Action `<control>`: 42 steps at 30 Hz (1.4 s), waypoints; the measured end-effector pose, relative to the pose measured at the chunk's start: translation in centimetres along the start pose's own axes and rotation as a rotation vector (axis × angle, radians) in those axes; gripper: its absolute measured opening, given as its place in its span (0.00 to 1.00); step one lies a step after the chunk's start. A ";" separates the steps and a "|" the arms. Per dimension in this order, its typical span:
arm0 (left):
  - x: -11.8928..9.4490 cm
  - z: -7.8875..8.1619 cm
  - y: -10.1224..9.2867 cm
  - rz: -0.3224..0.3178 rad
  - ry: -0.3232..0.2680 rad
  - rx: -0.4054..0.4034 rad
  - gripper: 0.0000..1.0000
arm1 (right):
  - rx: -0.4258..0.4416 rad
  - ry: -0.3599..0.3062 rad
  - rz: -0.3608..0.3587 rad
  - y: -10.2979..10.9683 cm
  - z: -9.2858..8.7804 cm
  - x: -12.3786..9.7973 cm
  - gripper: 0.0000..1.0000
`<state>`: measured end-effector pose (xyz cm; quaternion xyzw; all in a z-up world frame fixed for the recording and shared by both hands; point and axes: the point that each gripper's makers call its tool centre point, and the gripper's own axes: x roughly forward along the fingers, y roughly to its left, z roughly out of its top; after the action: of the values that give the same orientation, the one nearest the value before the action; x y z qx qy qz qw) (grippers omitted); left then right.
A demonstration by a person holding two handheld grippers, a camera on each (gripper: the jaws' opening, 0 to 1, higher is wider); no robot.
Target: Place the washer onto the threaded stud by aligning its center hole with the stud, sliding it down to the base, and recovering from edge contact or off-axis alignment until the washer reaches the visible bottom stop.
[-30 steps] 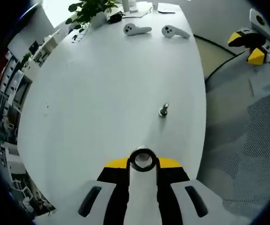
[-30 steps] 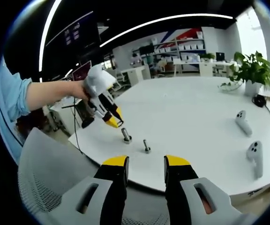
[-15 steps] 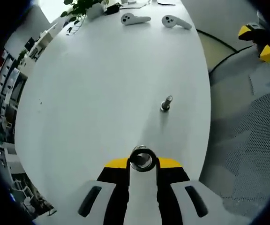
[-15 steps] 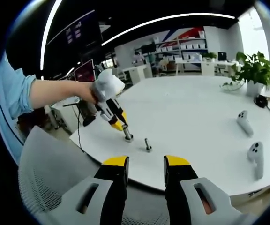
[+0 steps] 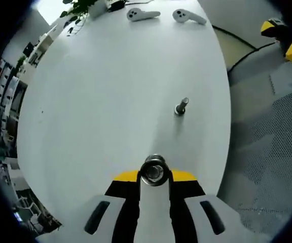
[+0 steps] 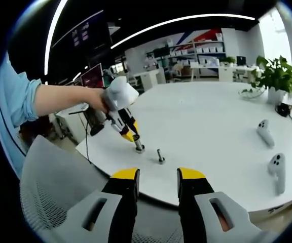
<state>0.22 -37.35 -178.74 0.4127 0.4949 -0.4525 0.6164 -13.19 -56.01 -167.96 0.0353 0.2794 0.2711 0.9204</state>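
**Washer right on top of a stud, tilt is the worry**

Washer [image 5: 153, 172] sits pinched in our left gripper [image 5: 154, 178], apparently over a stud [image 6: 139, 146]; a second stud [image 5: 180, 107] stands apart. If we're off-axis it'll catch the threads. Right gripper view shows our right gripper [image 6: 157, 177] gaping, idle, plus that side-on lean.

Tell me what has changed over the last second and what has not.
The left tool has come down toward the table and closed in on the near stud, its tips now right at the stud's top; in the left gripper view the ring stays at those tips. The second stud, the two controllers and the right tool, open off the table edge, stayed put.
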 end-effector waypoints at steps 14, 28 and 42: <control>3.5 -0.5 -0.5 -0.022 0.039 -0.008 0.19 | 0.002 0.003 -0.001 0.0 -0.1 0.0 0.32; 1.1 -2.1 0.5 0.003 -0.083 -0.103 0.44 | -0.006 0.016 0.004 0.1 -0.2 0.0 0.31; -16.5 -0.6 -1.3 0.287 -0.762 -0.391 0.74 | -0.003 0.014 0.004 0.1 -0.2 0.0 0.31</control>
<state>-2.78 -34.65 -162.71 0.1568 0.2466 -0.3800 0.8776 -13.34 -55.90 -168.12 0.0326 0.2855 0.2735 0.9179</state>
